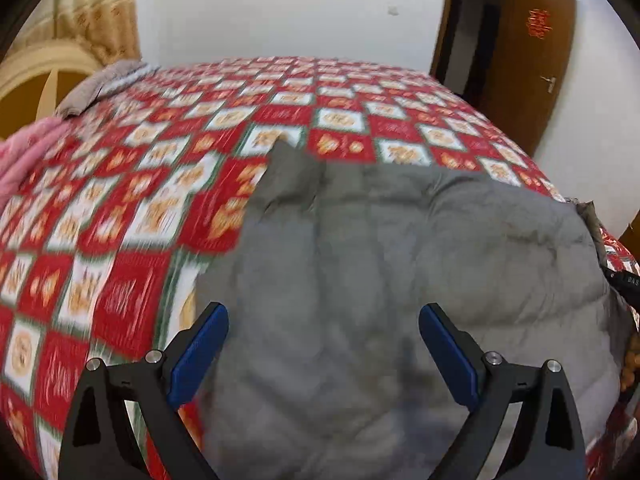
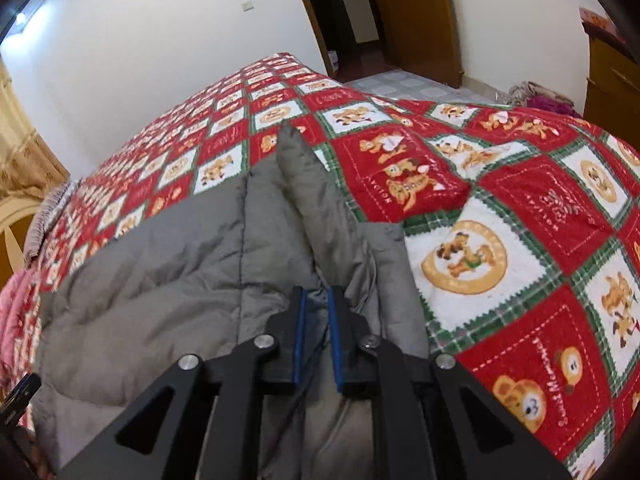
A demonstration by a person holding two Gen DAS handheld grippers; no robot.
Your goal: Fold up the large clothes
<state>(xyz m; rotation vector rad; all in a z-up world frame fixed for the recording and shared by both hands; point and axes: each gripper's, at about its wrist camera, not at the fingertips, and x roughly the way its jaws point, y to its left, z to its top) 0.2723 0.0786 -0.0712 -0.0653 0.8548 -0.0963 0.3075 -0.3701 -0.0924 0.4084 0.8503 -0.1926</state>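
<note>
A grey padded jacket [image 1: 400, 240] lies spread on a bed with a red, white and green patchwork cover [image 1: 140, 200]. My left gripper [image 1: 324, 312] hovers open over the jacket's near left part, its blue pads [image 1: 200, 356] wide apart with nothing between them. In the right wrist view the jacket [image 2: 180, 260] fills the lower left. My right gripper [image 2: 317, 292] is shut on a raised fold of the jacket, which runs as a ridge [image 2: 296, 168] away from the pads. The patchwork cover [image 2: 520, 200] lies bare to the right of it.
A pink cloth [image 1: 24, 160] and a grey-brown cloth [image 1: 100, 88] lie at the bed's far left edge. White walls stand behind the bed. A brown door [image 1: 520, 60] stands open at the right. A pile of clothes [image 2: 536, 96] lies on the floor beside a wooden cabinet [image 2: 612, 80].
</note>
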